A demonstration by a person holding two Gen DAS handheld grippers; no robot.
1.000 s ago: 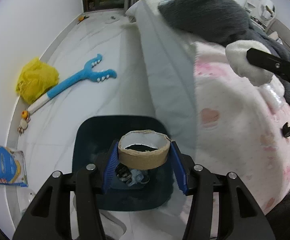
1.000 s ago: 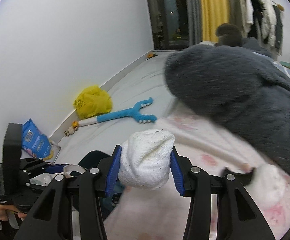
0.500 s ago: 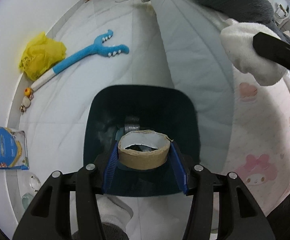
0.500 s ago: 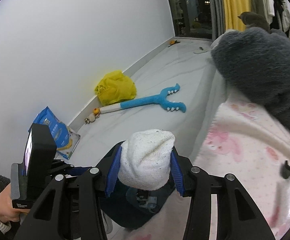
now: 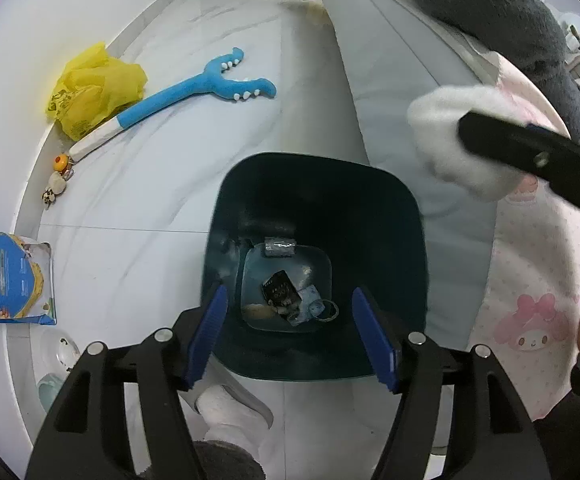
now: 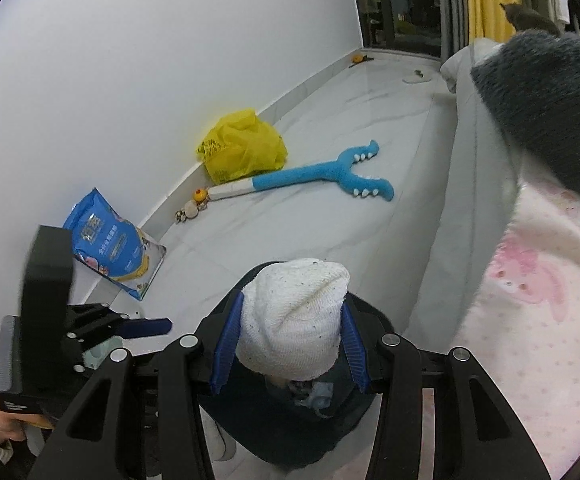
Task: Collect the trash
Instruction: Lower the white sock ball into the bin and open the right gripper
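The dark teal trash bin (image 5: 406, 264) stood on the pale tiled floor (image 5: 170, 200), hard against the side of the grey-sheeted bed (image 5: 386, 60). Both tongs were positioned over it. The left gripper (image 5: 290, 332) hung above the near rim with its blue pads (image 5: 206, 332) spread wide and nothing between them, looking straight down into the bin. The right gripper (image 6: 290, 348) was clenched on a balled white sock (image 6: 294, 320), pads pressing its two sides, rounded end pointing forward away from the camera.

In the left wrist view the sock (image 5: 450, 136) hung beyond the bin's far right corner, towards the bed; in the right wrist view it overlay the bin (image 6: 366, 400) opening. Judgement: the right gripper is the one committed, and the sock needs to sit squarely over the opening before release; exact overlap cannot be settled from these views.

Bin contents, at the bottom: a crumpled silver wrapper (image 5: 279, 247), a dark packet (image 5: 280, 288), a pale blue scrap (image 5: 310, 308), a thin ring-shaped item (image 5: 327, 311) and a brownish piece (image 5: 259, 311).

Lying well apart on the floor by the wall: a yellow plastic bag (image 5: 94, 90), a blue forked plush toy (image 5: 194, 90) and a blue pet-food bag (image 5: 4, 276).
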